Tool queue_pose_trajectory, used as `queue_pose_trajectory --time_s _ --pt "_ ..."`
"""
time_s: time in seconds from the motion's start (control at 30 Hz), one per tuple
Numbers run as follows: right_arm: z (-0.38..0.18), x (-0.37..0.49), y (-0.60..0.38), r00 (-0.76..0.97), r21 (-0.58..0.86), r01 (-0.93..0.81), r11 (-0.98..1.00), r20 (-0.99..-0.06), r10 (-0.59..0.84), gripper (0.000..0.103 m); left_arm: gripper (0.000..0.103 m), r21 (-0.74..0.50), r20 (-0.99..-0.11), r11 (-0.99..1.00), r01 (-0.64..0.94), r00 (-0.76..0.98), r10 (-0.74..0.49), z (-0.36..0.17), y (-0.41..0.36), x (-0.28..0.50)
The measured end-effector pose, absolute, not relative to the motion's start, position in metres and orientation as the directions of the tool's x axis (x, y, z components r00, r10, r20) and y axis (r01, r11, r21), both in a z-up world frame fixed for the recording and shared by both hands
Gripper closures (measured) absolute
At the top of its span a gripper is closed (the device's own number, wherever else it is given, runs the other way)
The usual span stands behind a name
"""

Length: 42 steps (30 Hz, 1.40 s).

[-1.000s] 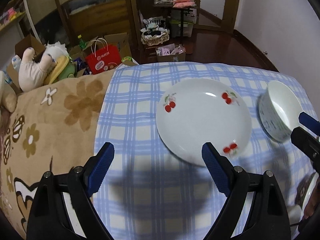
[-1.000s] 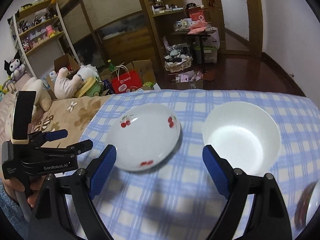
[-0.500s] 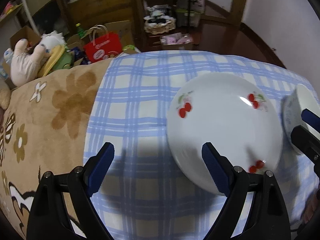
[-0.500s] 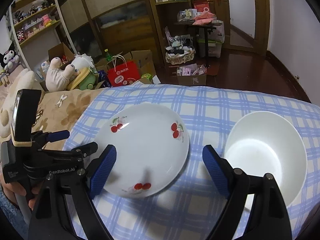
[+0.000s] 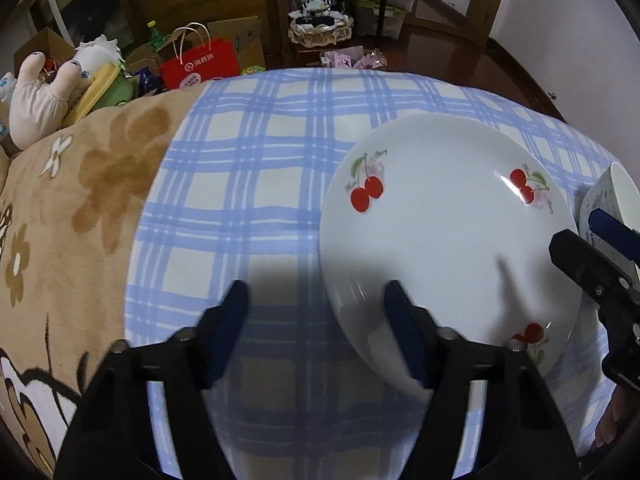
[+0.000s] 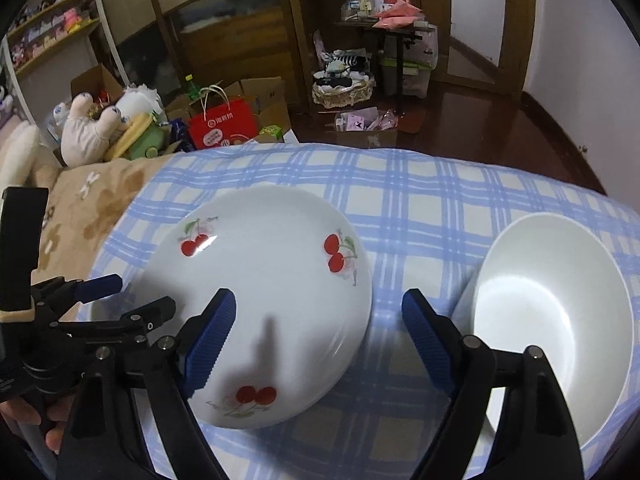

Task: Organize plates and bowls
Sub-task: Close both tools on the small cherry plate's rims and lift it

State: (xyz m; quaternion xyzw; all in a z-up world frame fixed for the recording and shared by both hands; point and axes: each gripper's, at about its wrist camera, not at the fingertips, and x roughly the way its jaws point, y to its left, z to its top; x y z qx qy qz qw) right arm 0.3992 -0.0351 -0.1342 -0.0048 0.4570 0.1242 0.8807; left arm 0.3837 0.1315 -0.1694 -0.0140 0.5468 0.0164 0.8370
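White plate: a round white ceramic plate with red cherry prints (image 5: 448, 240) is lying on the blue-and-white checked cloth (image 5: 248, 184), just left of the bowl.
Left gripper: the left gripper (image 5: 316, 328) is straddling the plate's near-left rim, its jaws having just been closing; the blue pads (image 5: 404, 336) are not yet pressing on it.
Right gripper: the right gripper (image 6: 316, 336) is standing wide, the plate's right rim between its jaws, untouched.
Bowl: the right wrist view is showing the whole plain white ceramic bowl (image 6: 556, 320), upright on the cloth; the left view is catching only its edge.
Blanket: the left view is showing far more of the brown flowered blanket (image 5: 72, 208) beside the cloth.
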Motion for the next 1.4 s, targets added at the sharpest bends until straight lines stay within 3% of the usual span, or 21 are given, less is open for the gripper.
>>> queue_pose_trajectory --time_s 0.1,0.33,0.63,0.97,1.2,1.23,1.27,1.4 --pt "-0.134 0.404 -0.033 0.535 0.108 -0.238 0.965 -0.814 0.224 0.031 0.051 -0.041 -0.915 0.998 -0.052 0.403 -0.017 -0.170 0.135 0.386" --pt "-0.135 0.424 -0.032 0.498 0.085 -0.236 0.968 -0.845 0.195 0.036 0.060 -0.080 -0.916 0.995 -0.060 0.397 -0.049 -0.169 0.136 0.387" --pt "-0.135 0.449 -0.040 0.397 0.142 -0.258 0.956 -0.886 0.239 0.038 0.061 -0.089 -0.921 0.994 -0.056 0.385 -0.061 -0.169 0.134 0.387" --pt "-0.137 0.464 -0.049 0.335 0.151 -0.254 0.955 -0.913 0.233 0.070 0.070 -0.133 -0.920 0.988 -0.074 0.380 -0.095 -0.171 0.134 0.387" --pt "-0.141 0.466 -0.039 0.323 0.061 -0.297 0.953 -0.933 0.160 0.071 0.075 -0.182 -0.917 0.979 -0.091 0.375 -0.136 -0.172 0.138 0.389" --pt "-0.140 0.466 -0.038 0.325 0.062 -0.301 0.952 -0.932 0.164 0.075 0.078 -0.197 -0.916 0.976 -0.092 0.372 -0.149 -0.172 0.140 0.388" --pt "-0.140 0.466 -0.038 0.323 0.068 -0.300 0.951 -0.931 0.169 0.085 0.078 -0.210 -0.915 0.973 -0.094 0.368 -0.163 -0.172 0.142 0.389" --pt "-0.138 0.465 -0.033 0.335 0.032 -0.309 0.951 -0.932 0.141 0.086 0.082 -0.250 -0.910 0.963 -0.104 0.365 -0.197 -0.173 0.149 0.389"
